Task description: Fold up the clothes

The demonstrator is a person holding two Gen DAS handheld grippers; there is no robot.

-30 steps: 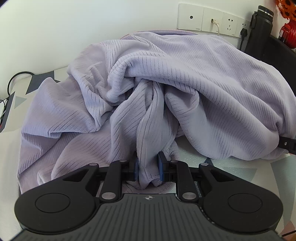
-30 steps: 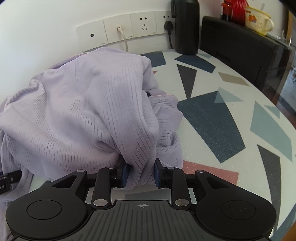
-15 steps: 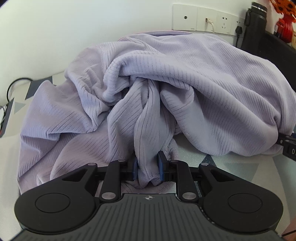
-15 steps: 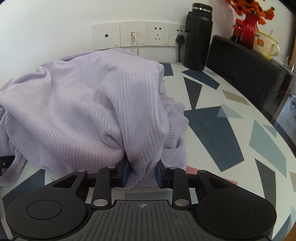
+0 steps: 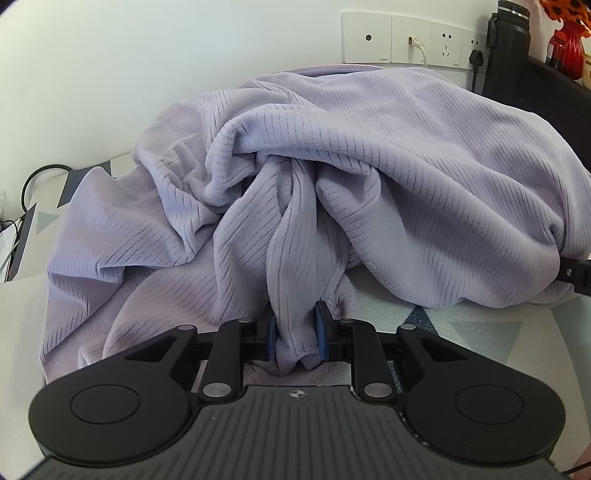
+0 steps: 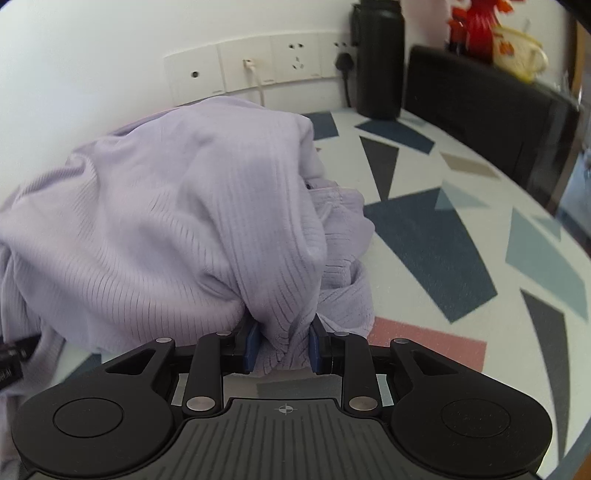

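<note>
Nearest to me, my left gripper [image 5: 295, 338] has a bunched fold of the lilac ribbed knit garment [image 5: 369, 177] between its blue pads, and its jaws are closing a little further onto that fold. The cloth fills the gap from pad to pad and hangs out below them. My right gripper [image 6: 282, 349] is clenched on another gathered bunch of the same garment [image 6: 166, 221], the pads pressing in from both sides.

From each grip the knit rises away from me into one big rumpled heap. In the left wrist view it runs up in deep vertical pleats, then spreads into a wide smooth hump to the right and looser wrinkles to the left. The heap lies on the pale worktop with dark blue, grey and pink angular patches [image 6: 424, 236], close to the wall. At the far right edge of the left view a black part of the other gripper pokes out from under the cloth.

Beyond the heap, a row of white wall sockets [image 6: 255, 68] sits on the white wall, one with a white cable plugged in. To their right stands a tall black flask [image 6: 380, 59] beside a black box-like unit [image 6: 480, 110]. On that unit are a red vase [image 6: 476, 26] and a pale mug [image 6: 521, 51], both blurred.
</note>
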